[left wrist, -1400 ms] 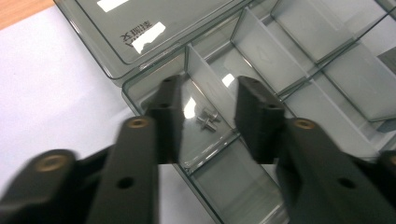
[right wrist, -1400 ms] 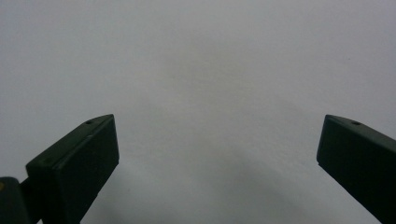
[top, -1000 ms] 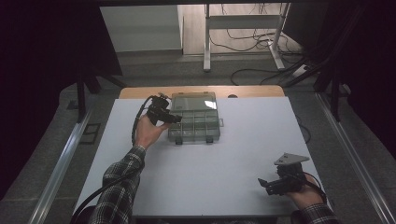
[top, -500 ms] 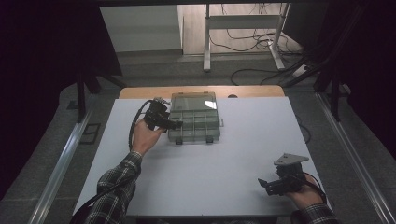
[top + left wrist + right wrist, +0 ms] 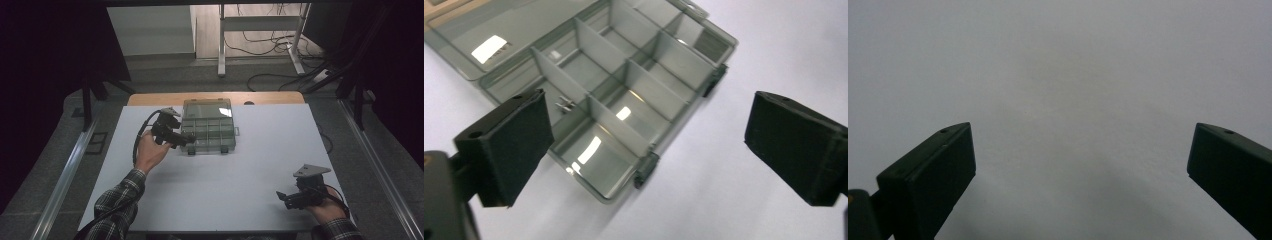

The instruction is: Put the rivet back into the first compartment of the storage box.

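A clear, smoky-grey compartment box (image 5: 207, 126) sits open at the far middle of the white worktop (image 5: 260, 165), its lid laid back toward the far edge. The left tongs (image 5: 190, 140) hover at the box's near-left corner with jaws spread wide and nothing between them. In the left gripper view, 1 compartment holds a few small metal pieces (image 5: 564, 104), perhaps screws; the others look empty.

The step appears to be an approach to the box, either to reach into a compartment or to handle the lid. To do it well, bring the jaws down square to the dividers (image 5: 599, 50) and keep the box from sliding.

The right tongs (image 5: 286, 198) rest at the near right, well apart from the box, jaws spread over bare worktop.

No brand, label or writing can be read anywhere.
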The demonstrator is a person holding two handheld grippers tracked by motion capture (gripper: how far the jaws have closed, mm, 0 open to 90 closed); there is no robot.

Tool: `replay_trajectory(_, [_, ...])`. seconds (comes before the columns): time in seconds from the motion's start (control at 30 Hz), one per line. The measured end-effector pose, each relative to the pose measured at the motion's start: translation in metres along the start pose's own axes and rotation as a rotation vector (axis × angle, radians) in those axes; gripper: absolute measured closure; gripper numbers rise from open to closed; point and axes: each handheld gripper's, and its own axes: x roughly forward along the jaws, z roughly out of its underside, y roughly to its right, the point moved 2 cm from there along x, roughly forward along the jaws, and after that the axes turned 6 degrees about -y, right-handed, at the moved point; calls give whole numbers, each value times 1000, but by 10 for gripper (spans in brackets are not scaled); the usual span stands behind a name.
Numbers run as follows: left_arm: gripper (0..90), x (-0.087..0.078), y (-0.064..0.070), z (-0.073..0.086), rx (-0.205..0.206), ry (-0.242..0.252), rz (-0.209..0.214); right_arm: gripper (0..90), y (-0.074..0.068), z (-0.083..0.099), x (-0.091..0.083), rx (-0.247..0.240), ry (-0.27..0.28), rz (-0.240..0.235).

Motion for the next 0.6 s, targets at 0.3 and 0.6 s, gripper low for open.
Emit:
replay_trajectory(0.3, [0, -10, 13, 11, 4, 27, 42, 0, 0, 0, 0, 1, -2, 1])
replay_trajectory(0.6, [0, -18, 20, 33, -15, 48, 84, 0, 0, 0, 0, 3, -1, 4])
